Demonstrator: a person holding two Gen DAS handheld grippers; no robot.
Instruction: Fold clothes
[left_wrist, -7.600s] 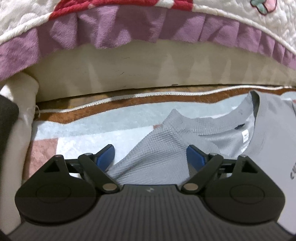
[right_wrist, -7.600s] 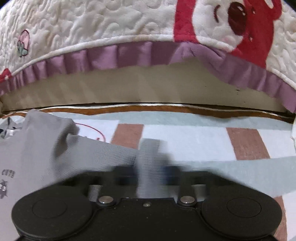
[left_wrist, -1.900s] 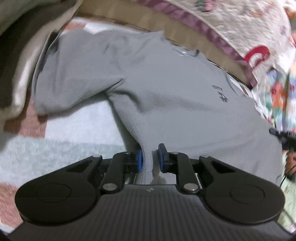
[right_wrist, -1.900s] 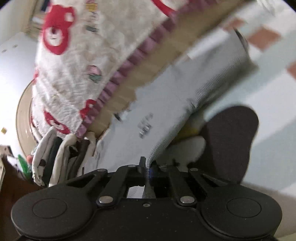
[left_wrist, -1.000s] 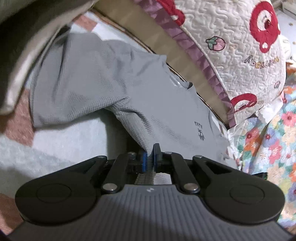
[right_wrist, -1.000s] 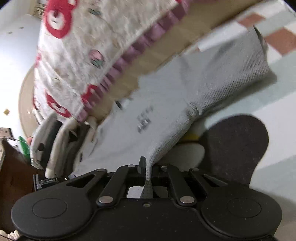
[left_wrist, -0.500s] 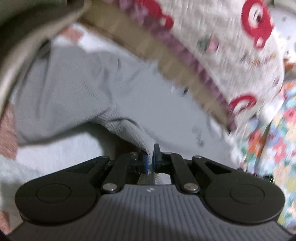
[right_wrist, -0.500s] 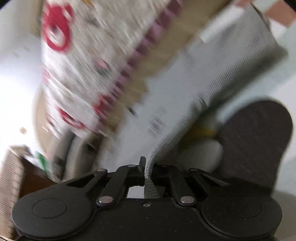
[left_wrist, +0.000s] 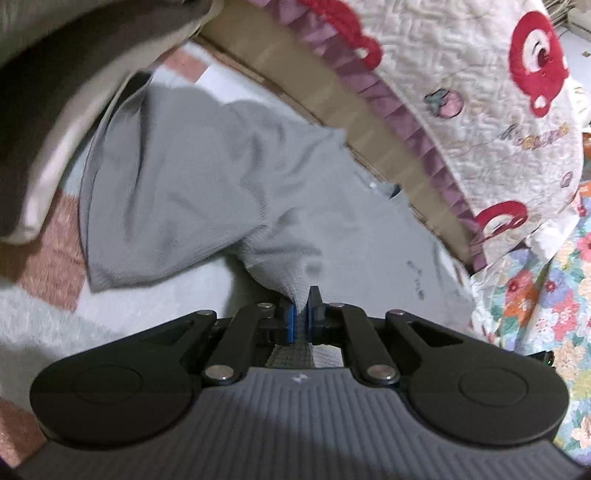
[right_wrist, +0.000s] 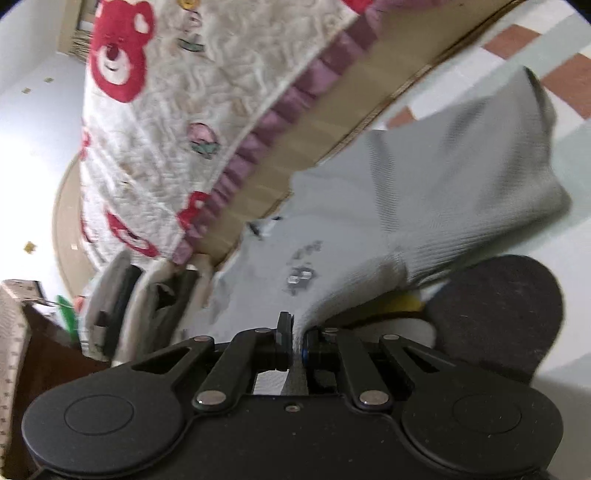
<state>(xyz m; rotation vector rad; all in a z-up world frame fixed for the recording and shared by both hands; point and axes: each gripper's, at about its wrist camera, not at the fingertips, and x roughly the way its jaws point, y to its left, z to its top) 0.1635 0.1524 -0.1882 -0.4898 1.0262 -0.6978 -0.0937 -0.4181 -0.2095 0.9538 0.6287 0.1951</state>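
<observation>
A grey knitted shirt (left_wrist: 207, 192) with a small dark chest print lies spread on a checked rug, collar toward the bed. My left gripper (left_wrist: 302, 310) is shut on a pinch of its lower edge, and the cloth rises in a ridge to the blue pads. In the right wrist view the same grey shirt (right_wrist: 424, 206) stretches away from my right gripper (right_wrist: 295, 341), which is shut on the opposite part of that edge. One sleeve (left_wrist: 122, 206) lies flat to the left in the left wrist view, the other sleeve (right_wrist: 517, 155) to the right in the right wrist view.
A bed with a white quilt printed with red bears (left_wrist: 480, 85) and a purple frill (right_wrist: 266, 140) borders the rug (left_wrist: 48, 306). A pile of folded clothes (right_wrist: 140, 295) sits at the left. A dark slipper (right_wrist: 495, 314) lies under the shirt's edge. Floral fabric (left_wrist: 546, 295) is at the right.
Both grippers, open beside the sleeves earlier, have since shut on the shirt's lower edge. Over the last second both have lifted it, the cloth drawing taut; both views have swung slightly.
</observation>
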